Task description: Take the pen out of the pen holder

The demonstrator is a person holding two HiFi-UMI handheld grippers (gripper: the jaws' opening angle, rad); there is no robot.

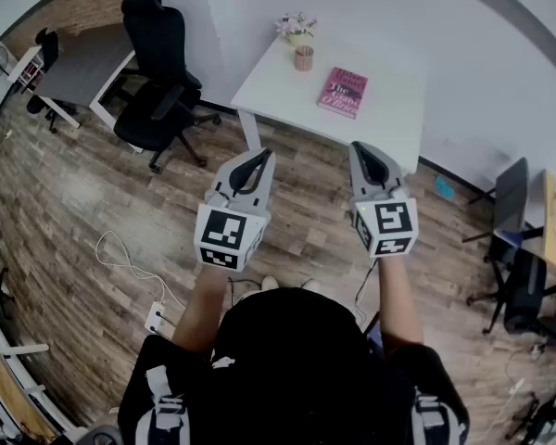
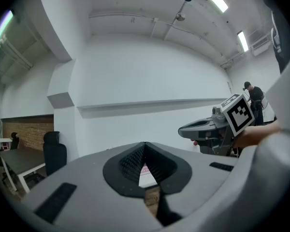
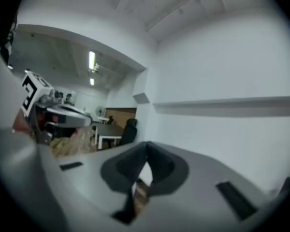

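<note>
Wood-plank floor [image 1: 65,202] lies open between us and the white desk [image 1: 389,119]. The desk's near edge runs slantwise across our path and its back sits against the white wall [image 1: 500,63]. We take the pen holder [image 1: 303,58] as our mark: a small pinkish cup standing upright, mouth up, close to the desk's left edge and toward its far corner. Just behind the pen holder is a pot of flowers [image 1: 296,26]. To its right and a little nearer us lies a red book [image 1: 343,92], apart from it, with bare desk top around both. Left of the pen holder, off the desk, a black office chair [image 1: 157,82] stands on the floor, so the lane straight ahead stays open. Whether a pen stands in the pen holder, and which way its length runs, we cannot tell at this size.

We hold both hands out level, side by side and apart, well short of the pen holder. Our left gripper [image 1: 262,154] points toward the desk's near-left corner. Its jaws are closed tip to tip with nothing between them, and a sliver of the desk shows through the gap below the tips. Our right gripper [image 1: 362,146] points to the right of the pen holder, its tips lining up with the desk's near edge in the head view. Its jaws also meet at the tips and hold nothing. Our forearms run straight back to our body, with the marker cubes nearest us.
</note>
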